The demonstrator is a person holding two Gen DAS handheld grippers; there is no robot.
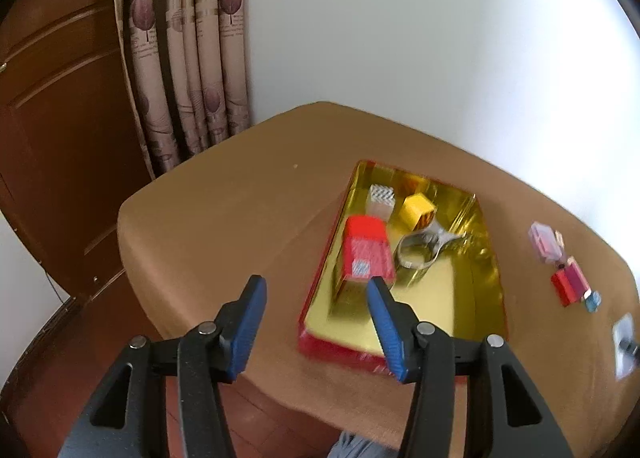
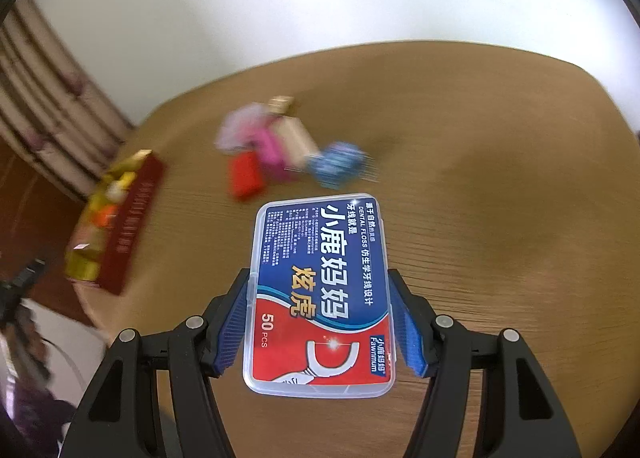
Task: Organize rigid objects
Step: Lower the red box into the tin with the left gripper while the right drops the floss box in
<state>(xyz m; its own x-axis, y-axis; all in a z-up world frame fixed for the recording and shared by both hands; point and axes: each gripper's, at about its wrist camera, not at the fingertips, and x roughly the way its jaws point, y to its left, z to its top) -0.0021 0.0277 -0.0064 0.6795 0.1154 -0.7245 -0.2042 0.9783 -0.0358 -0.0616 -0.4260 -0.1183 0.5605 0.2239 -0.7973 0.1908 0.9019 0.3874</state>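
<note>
Clear dental floss box (image 2: 320, 298) flat between tool (image 2: 320, 318) pads.

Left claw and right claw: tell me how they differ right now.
The left claw is open and holds nothing, while the right claw is shut on the clear plastic dental floss box with the blue and red label. The left claw hangs near the gold-lined red tray; the right claw is over bare wooden table. Both have blue ribbed pads on black arms.

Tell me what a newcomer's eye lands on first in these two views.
First, the clear plastic dental floss box with a blue and red label, clamped between the right gripper's jaws above the brown table. Next, the shiny gold-lined red tray on that table, holding a red box and yellow cube, beyond the open, empty left gripper.
</note>
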